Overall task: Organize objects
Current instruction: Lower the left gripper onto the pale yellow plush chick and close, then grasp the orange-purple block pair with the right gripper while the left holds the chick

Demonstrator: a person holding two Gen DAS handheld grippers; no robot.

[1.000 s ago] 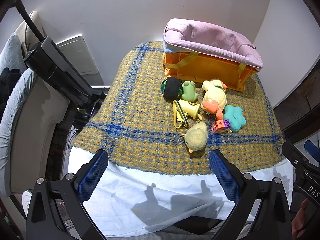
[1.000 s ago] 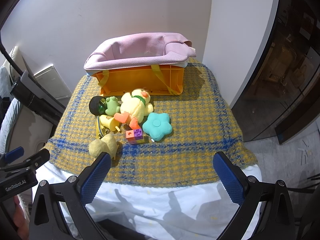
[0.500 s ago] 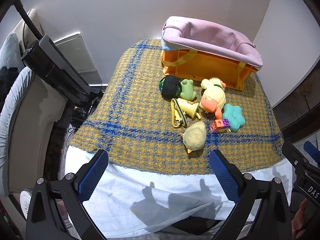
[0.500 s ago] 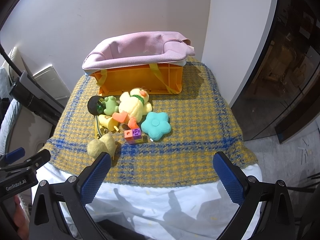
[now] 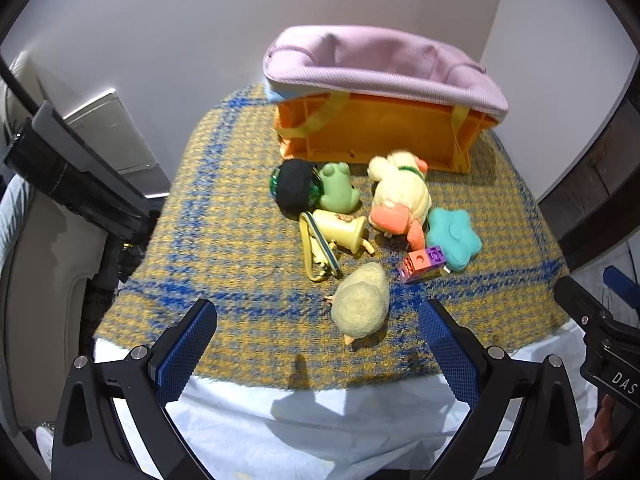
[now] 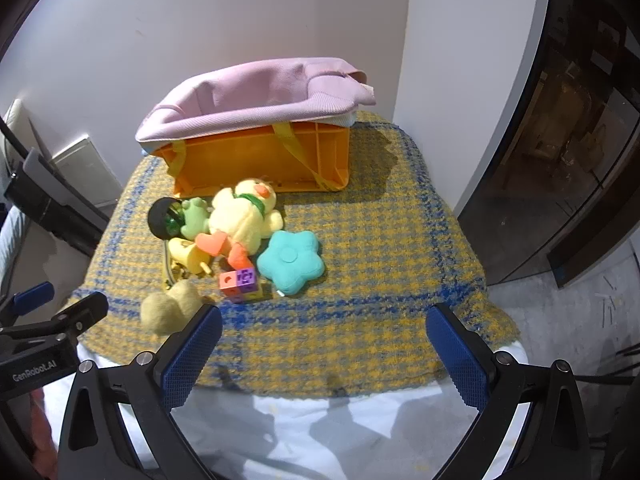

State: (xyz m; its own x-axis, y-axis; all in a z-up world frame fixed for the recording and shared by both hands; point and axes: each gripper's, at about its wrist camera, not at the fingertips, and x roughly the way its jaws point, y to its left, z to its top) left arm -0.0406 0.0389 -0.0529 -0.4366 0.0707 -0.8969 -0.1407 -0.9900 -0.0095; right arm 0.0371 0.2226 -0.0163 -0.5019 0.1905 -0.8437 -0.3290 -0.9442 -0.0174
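Chick plush (image 5: 361,307) between splayed fingers (image 5: 186,347)

A yellow-and-blue checked cloth (image 6: 380,264) is lying under an orange basket (image 6: 256,160) lined in pink, a yellow duck (image 6: 244,216), a teal star (image 6: 290,260) and a green frog (image 5: 338,190).
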